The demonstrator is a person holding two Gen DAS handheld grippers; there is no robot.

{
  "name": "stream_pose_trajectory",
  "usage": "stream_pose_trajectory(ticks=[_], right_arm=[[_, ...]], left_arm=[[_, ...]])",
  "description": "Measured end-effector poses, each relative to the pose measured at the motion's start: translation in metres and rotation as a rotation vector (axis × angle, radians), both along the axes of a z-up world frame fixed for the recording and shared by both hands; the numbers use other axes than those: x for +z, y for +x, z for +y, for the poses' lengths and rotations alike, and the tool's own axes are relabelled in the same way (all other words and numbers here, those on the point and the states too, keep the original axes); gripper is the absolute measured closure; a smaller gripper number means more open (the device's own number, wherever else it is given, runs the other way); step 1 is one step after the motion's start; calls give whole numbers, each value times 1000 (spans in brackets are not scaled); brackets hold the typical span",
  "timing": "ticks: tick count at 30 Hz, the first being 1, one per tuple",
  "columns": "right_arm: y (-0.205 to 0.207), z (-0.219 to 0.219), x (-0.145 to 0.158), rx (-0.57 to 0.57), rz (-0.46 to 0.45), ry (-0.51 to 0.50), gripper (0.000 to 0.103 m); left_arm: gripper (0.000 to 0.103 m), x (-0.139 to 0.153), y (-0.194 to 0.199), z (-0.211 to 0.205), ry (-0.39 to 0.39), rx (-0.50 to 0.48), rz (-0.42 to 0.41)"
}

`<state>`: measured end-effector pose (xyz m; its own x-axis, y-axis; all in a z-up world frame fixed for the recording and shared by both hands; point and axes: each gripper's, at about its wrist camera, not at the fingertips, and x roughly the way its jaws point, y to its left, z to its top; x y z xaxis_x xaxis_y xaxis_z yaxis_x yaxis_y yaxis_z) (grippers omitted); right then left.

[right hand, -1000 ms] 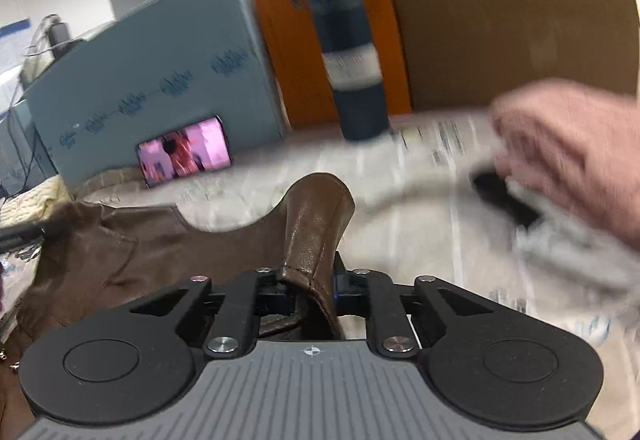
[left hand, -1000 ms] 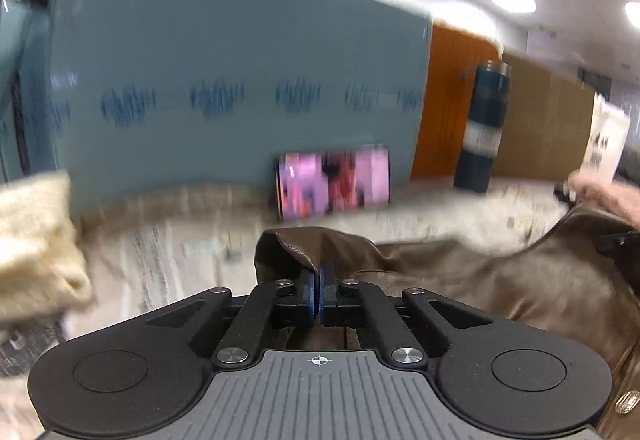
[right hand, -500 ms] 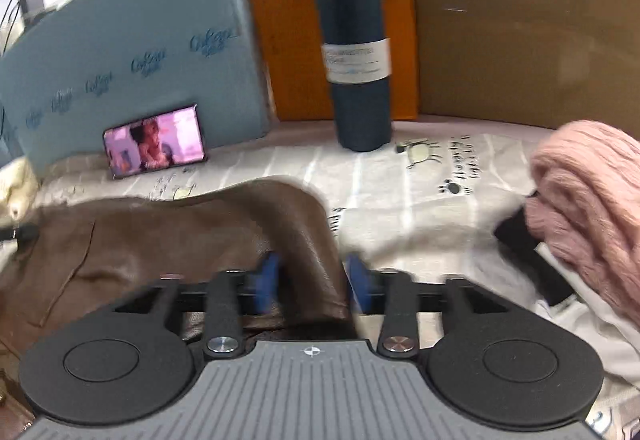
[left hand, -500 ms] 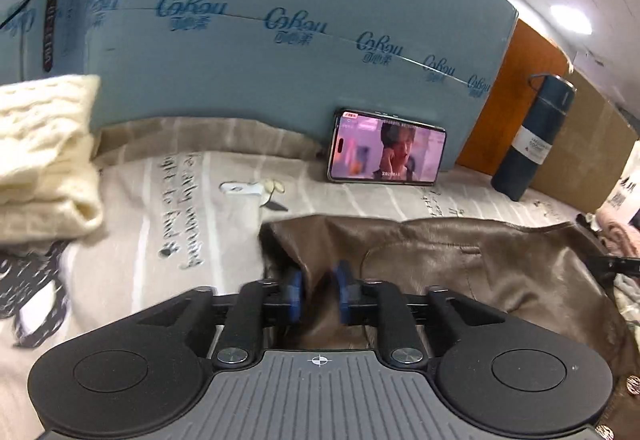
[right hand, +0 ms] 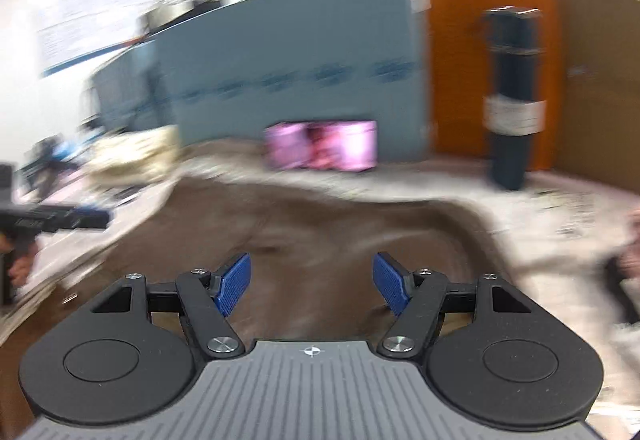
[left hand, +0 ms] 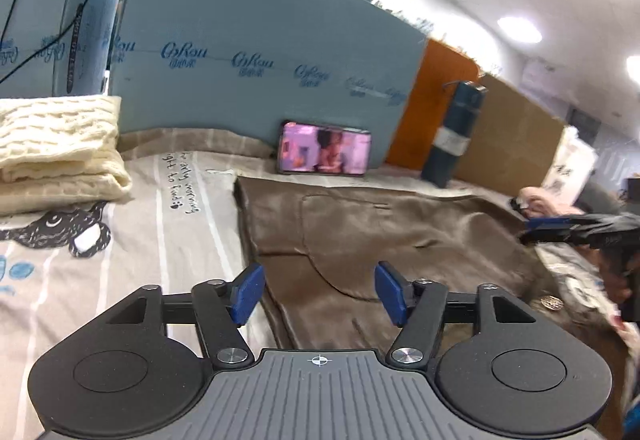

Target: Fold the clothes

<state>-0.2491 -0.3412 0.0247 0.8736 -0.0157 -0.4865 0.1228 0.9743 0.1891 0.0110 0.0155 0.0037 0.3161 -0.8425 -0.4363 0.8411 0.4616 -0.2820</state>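
The brown jacket [left hand: 380, 236] lies spread flat on the printed sheet of the bed [left hand: 132, 248], its far edge just short of the phone [left hand: 324, 154] propped at the back edge, its left edge running straight toward us. A seamed panel shows on top, and the right side bunches a little near a metal button [left hand: 552, 303].

Our left hand-held gripper [left hand: 318, 290] hovers above the jacket's near left part, blue pads wide apart and holding nothing. Our right hand-held gripper [right hand: 311, 286] is likewise spread and empty above the near right part; its view is blurred, so we cannot tell how close it sits to the leather.

Whether a fold has just been laid or one is about to be taken, these pictures do not settle. Either way, the material looks stiff and slick, so we judge that any grip should bite deep on a seam or hem, both sides lifted level, and creases pressed flat along the straight left edge.

A folded cream knit [left hand: 56, 148] sits at the bed's far left; a dark flask [left hand: 456, 136] stands at the back right.
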Motion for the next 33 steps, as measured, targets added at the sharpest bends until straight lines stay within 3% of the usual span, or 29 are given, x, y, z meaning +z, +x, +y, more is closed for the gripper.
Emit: stream_pose_trajectory(ticks=[4,7,12,17,24,26,27,28,29,31,33], right_arm=[[5,24,-12,171,42,47,37],[2,37,-21,252,104,64,37],[-16,44,-42,236,196,64,37],[-38,43,-39,205,182,59,36],[-47,41,-37,186,202,25,34],[-50,40,-38,197,210,36,35],[-52,40,-38,197,213,38,40],[-54,42,-39,195,211,39,47],[-57,43,-40,190,203,29,51],[-64,46,-42,186,189,10,69],[-70,47,-44,199,169,8,81]], left_arm=[[28,-1,-19,27,-33,-31,-1],[22,-6,-34,36,-7,-71,-6],[21,-20,-51,36,58,-121,17],[21,-26,-72,36,85,-190,13],[22,-22,-93,52,-16,-222,-40],[45,-23,-96,50,-11,-222,-70],[70,-23,-98,47,10,-216,-98],[82,-24,-99,44,31,-210,-125],[86,-24,-100,42,44,-208,-142],[98,-21,-103,43,18,-217,-157],[101,-14,-107,43,-18,-226,-182]])
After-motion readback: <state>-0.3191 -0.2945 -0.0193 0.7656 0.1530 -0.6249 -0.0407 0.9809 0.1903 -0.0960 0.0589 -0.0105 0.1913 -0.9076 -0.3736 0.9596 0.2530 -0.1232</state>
